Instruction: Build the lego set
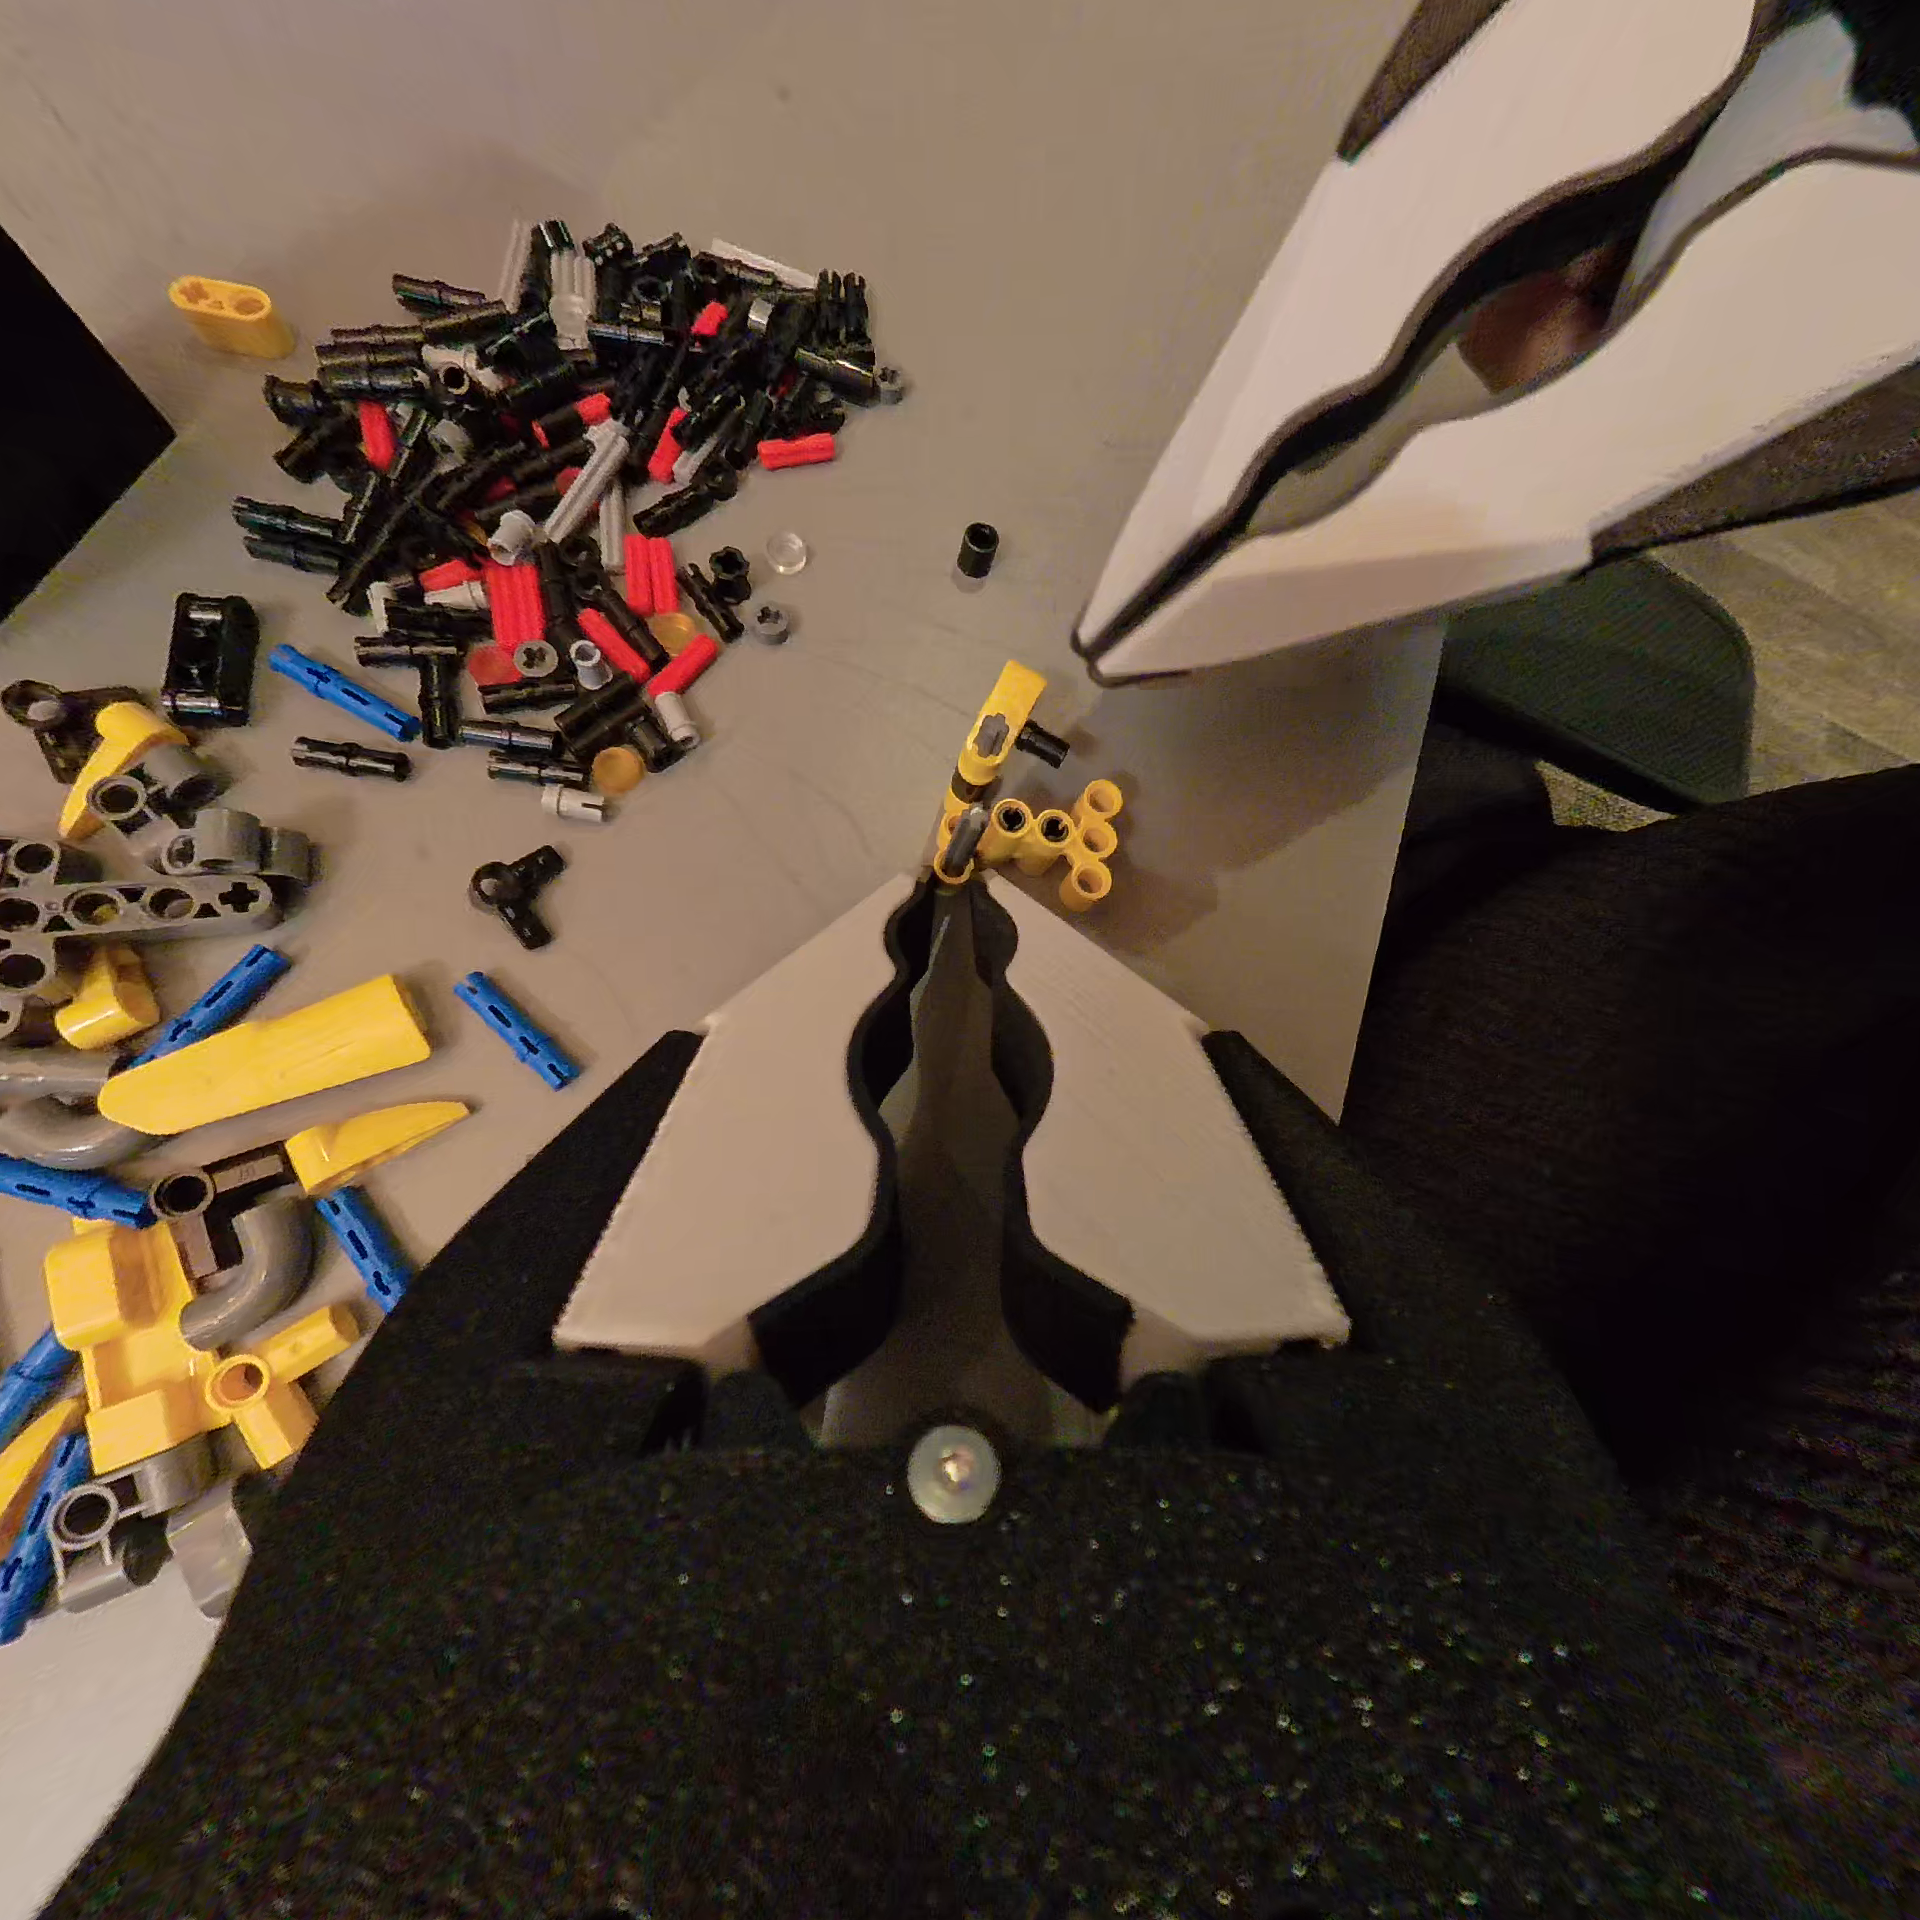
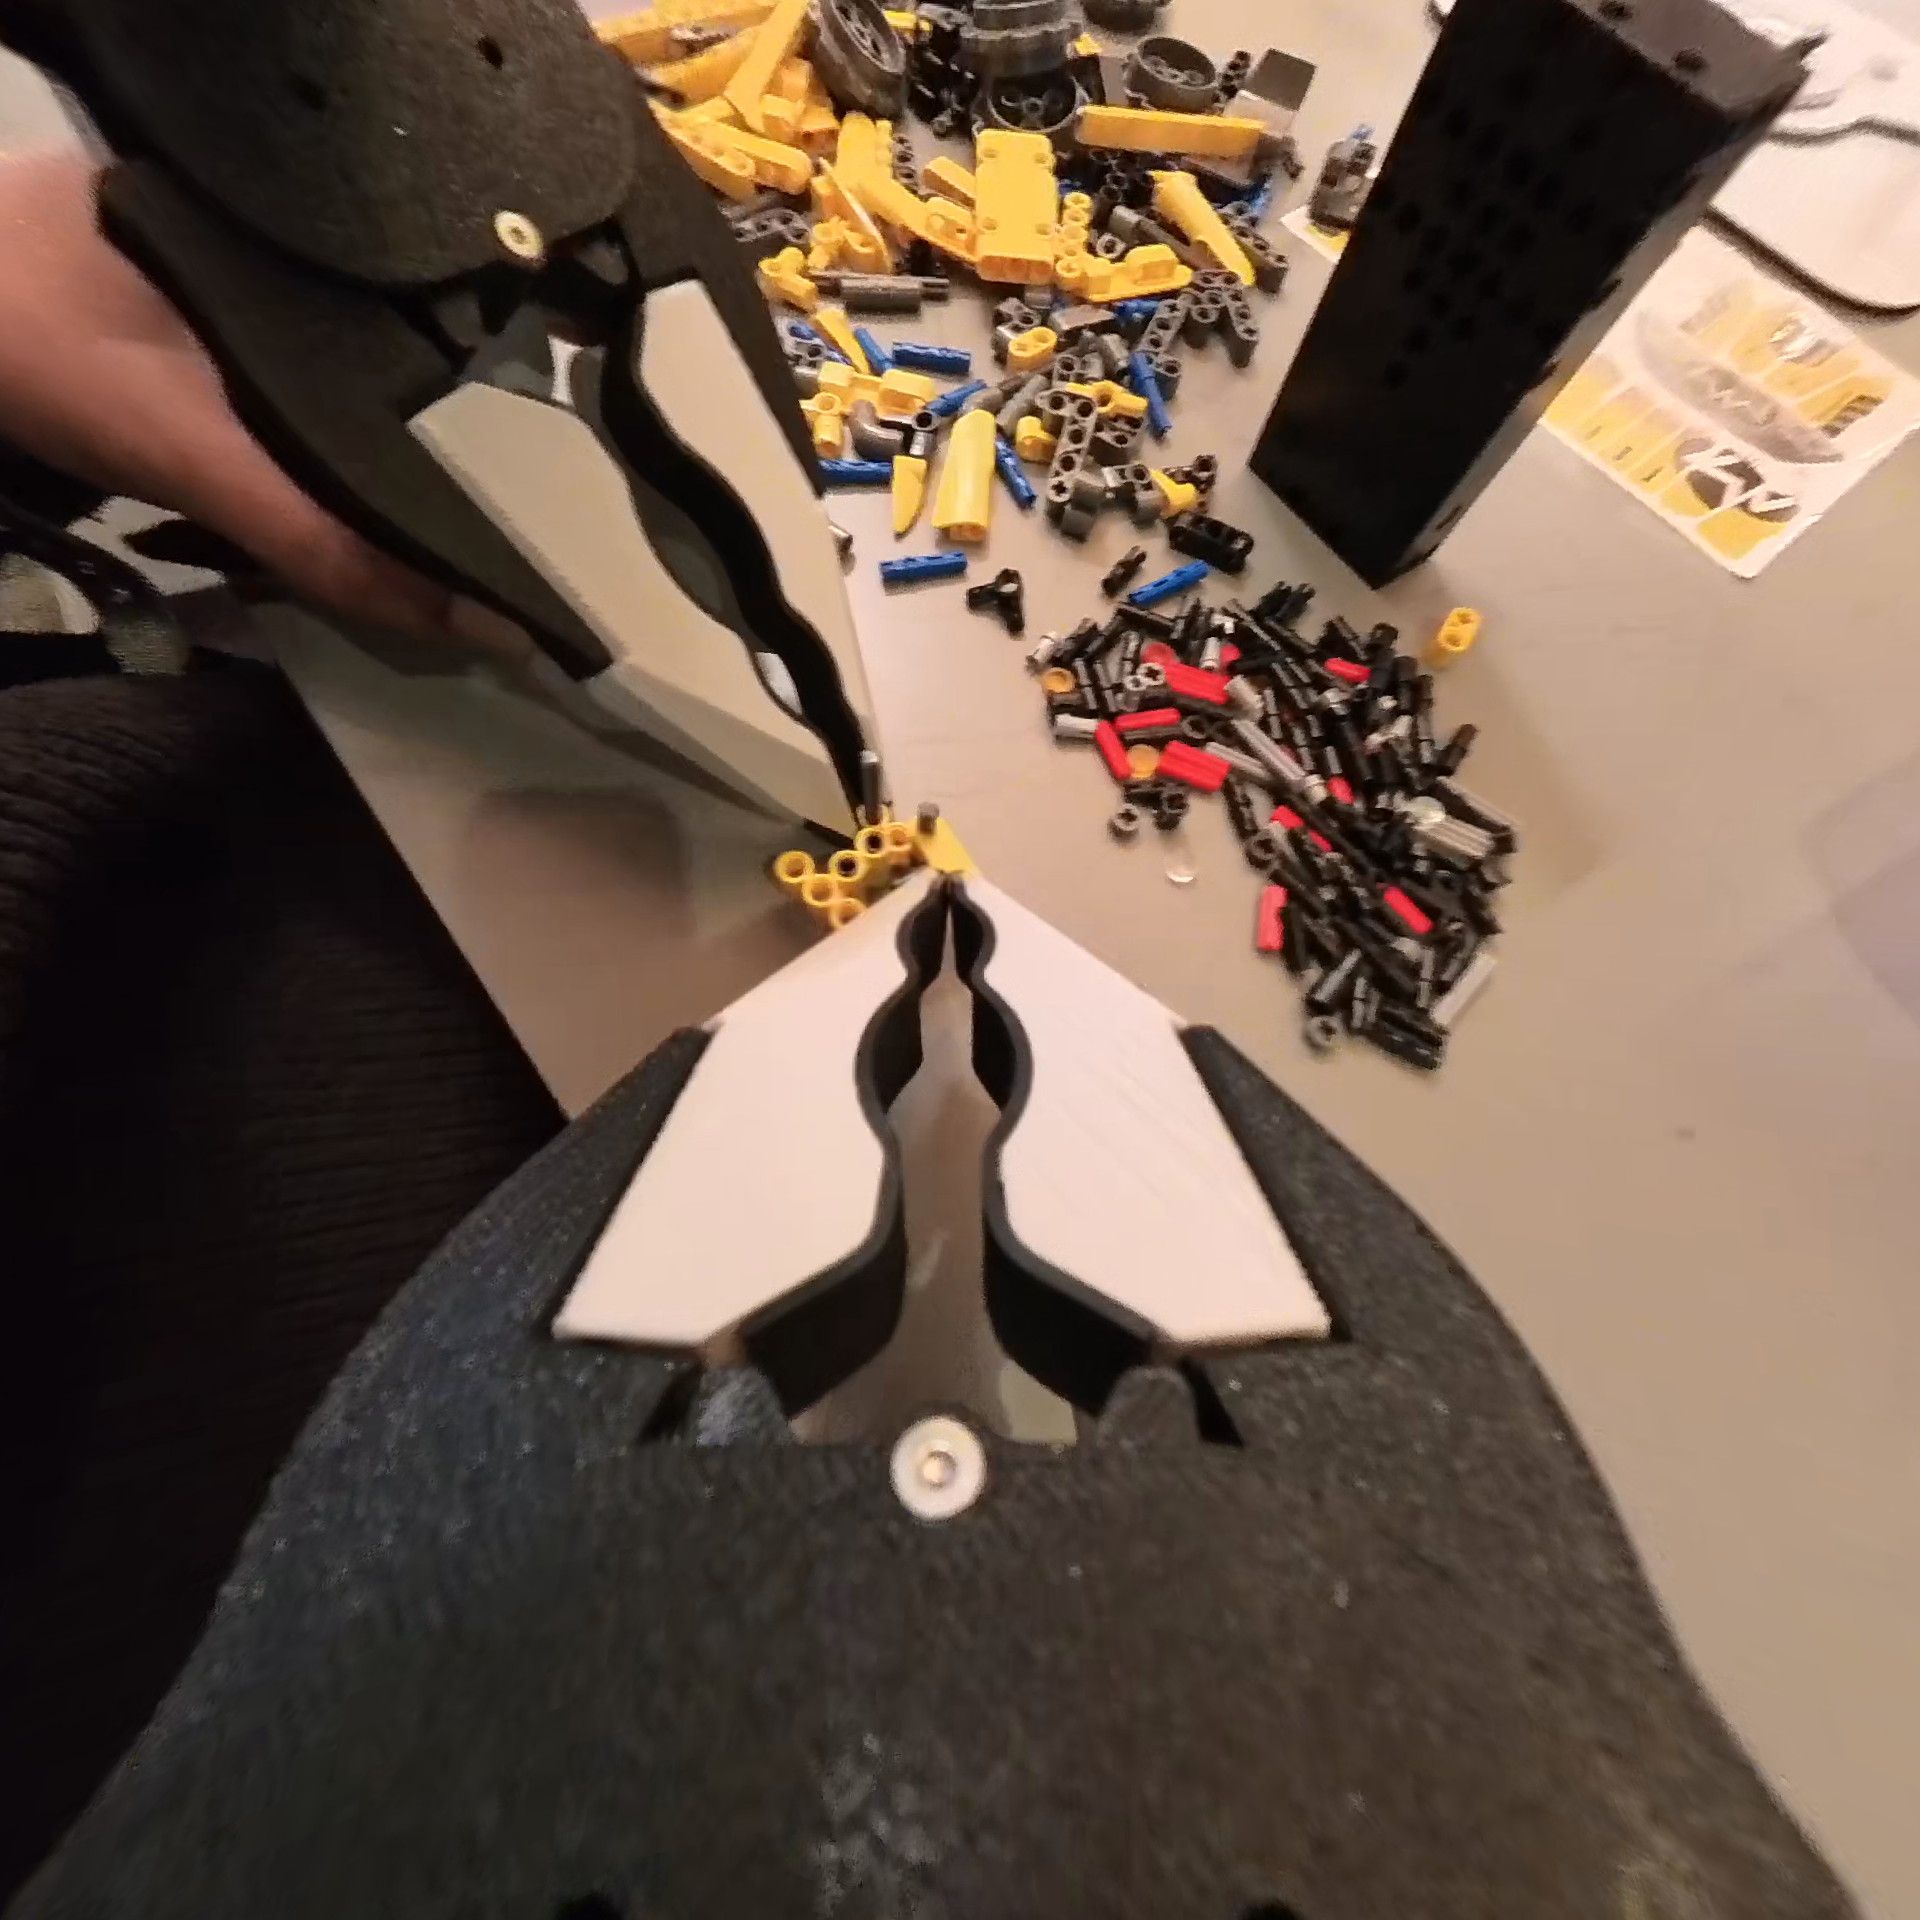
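Note:
A small yellow assembly of holed beams lies near the grey table's edge; it also shows in the right wrist view. My left gripper is shut on a dark grey axle that stands at the assembly's end. In the right wrist view the left gripper comes in from the upper left with the axle at its tips. A yellow connector with a black pin stands on the assembly. My right gripper is shut, its tips right beside that connector. It also shows in the left wrist view.
A pile of black, red and grey pins lies beyond. Yellow, blue and grey parts are spread farther off. A tall black block stands by a printed sheet. A loose black bush lies near. The table edge is close. Some 5 cm of space lies between my two pairs of fingers. My right tips are roughly 5 cm from the loose black bush.

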### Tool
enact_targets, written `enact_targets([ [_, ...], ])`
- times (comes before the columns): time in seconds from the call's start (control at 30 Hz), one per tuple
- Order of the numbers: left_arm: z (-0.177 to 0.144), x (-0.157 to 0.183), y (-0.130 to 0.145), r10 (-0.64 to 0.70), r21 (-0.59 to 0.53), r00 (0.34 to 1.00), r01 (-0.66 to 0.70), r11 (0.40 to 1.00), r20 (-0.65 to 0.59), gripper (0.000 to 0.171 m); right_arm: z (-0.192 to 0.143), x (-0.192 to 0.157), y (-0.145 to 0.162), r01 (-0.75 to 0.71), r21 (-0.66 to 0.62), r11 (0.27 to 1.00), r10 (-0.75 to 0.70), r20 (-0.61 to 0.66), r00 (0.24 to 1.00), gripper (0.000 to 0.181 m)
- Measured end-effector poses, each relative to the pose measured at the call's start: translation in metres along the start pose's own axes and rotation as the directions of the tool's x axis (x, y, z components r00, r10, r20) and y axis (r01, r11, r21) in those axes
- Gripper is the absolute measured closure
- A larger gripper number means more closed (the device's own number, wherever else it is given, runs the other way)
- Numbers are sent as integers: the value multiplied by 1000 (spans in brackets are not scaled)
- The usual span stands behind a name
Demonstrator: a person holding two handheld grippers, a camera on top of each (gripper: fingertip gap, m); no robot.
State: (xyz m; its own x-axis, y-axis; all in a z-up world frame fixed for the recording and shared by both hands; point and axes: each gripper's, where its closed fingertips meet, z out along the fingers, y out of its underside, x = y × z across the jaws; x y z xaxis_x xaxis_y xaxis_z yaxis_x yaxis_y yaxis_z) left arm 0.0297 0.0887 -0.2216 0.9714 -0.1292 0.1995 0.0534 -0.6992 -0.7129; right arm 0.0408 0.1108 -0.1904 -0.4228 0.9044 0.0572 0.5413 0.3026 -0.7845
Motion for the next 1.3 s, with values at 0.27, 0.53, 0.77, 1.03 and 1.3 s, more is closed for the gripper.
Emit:
enact_targets([
  [0.27,0,0,0,2,0,1000,-2,1000,2,165,12,0,15,-3,-54,999,4,14,1000,181],
  [0.53,0,0,0,0,0,1000,0,1000,-1,165,14,2,18,-3,-68,998,3,11,1000,181],
  [0.77,0,0,0,-1,0,1000,1,1000,-1,165,7,12,22,-17,-63,998,15,-21,1000,181],
  [1.03,0,0,0,-6,0,1000,6,1000,-5,165,-4,35,21,-103,84,991,110,-81,991,181],
  [1.3,0,0,0,-5,0,1000,5,1000,-5,165,-14,40,18,-289,217,933,300,-21,954,181],
])
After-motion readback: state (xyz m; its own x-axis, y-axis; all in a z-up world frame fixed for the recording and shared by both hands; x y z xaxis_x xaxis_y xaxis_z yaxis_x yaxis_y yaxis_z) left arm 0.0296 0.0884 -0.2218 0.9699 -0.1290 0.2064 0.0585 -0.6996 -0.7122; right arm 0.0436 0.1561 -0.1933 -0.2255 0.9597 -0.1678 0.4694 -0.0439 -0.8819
